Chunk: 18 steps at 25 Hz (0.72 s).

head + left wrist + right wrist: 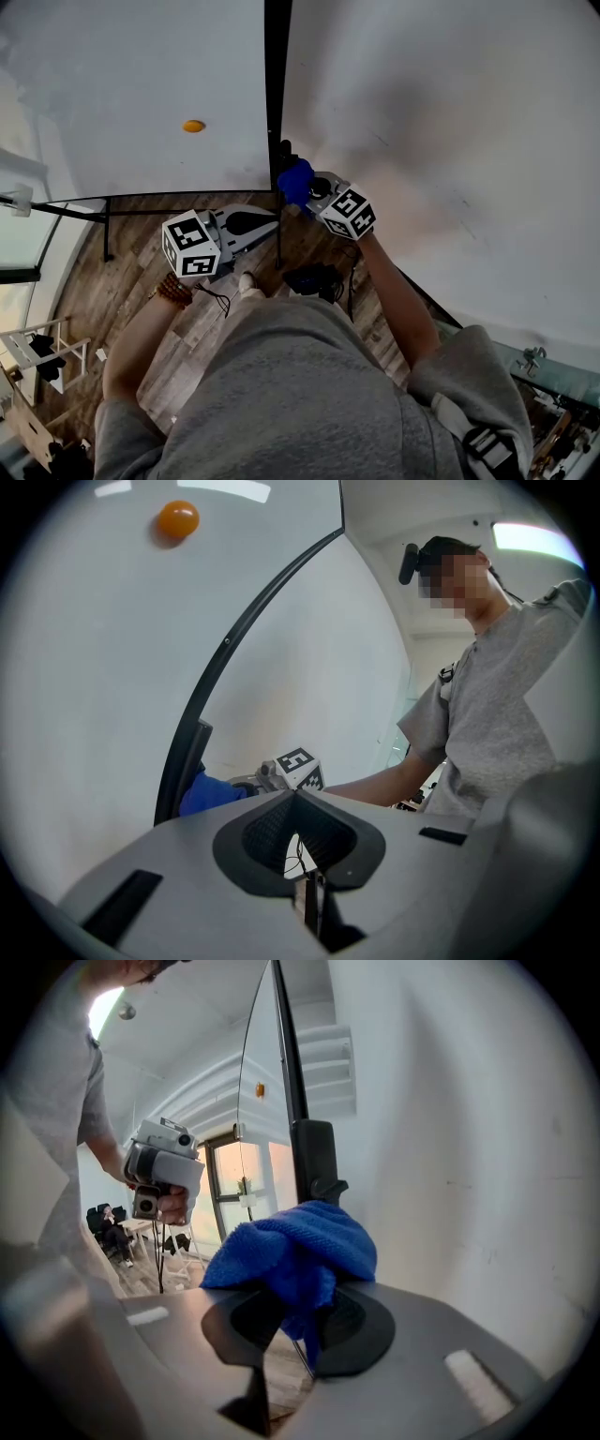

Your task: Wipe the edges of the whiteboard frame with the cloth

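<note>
Blue cloth pinched in right gripper, at whiteboard frame

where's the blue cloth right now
The blue cloth is pinched in the right gripper, at the head view's centre, by the black vertical whiteboard frame.

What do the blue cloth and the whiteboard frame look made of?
Blue cloth: likely microfibre, soft and matte; fine looped ribbing shows on its folds. Whiteboard frame: smooth black strip with a dull sheen, perhaps painted metal or plastic; cannot tell which.
</note>
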Each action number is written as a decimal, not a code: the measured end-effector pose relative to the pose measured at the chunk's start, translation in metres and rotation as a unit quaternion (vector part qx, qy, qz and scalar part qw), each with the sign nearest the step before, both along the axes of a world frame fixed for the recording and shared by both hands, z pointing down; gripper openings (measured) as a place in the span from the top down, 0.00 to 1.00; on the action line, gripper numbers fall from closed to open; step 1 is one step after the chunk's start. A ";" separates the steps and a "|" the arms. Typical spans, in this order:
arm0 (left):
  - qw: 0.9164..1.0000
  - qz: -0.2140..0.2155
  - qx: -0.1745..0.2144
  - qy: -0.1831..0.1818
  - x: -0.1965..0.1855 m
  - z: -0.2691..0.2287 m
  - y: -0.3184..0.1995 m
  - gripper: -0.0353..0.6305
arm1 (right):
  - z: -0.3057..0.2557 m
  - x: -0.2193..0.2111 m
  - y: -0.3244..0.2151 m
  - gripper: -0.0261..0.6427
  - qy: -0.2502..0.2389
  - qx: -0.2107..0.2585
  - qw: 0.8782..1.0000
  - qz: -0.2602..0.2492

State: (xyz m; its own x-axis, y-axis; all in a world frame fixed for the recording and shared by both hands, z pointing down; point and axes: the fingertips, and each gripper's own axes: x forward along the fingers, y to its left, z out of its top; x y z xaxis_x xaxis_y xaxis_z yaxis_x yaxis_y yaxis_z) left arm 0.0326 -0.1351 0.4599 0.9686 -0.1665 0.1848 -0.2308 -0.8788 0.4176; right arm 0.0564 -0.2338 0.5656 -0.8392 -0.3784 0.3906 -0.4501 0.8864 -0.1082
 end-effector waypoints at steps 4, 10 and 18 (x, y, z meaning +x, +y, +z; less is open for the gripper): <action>1.000 0.002 -0.001 0.001 0.000 0.001 0.003 0.94 | 0.015 -0.002 0.001 0.84 0.030 -0.017 0.999 0.012; 1.000 0.003 -0.005 0.001 -0.007 0.004 0.008 0.94 | 0.027 -0.006 0.004 0.84 0.040 -0.045 0.997 0.044; 1.000 0.001 -0.009 0.002 -0.016 0.010 0.011 0.94 | 0.041 -0.011 0.006 0.84 0.061 -0.074 0.992 0.077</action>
State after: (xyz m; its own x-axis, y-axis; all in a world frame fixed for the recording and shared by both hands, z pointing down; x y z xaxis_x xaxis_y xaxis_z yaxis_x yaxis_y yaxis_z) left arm 0.0162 -0.1238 0.4694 0.9697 -0.1618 0.1832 -0.2274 -0.8716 0.4343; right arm 0.0456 -0.2278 0.6062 -0.7192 -0.4295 0.5462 -0.5964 0.7849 -0.1681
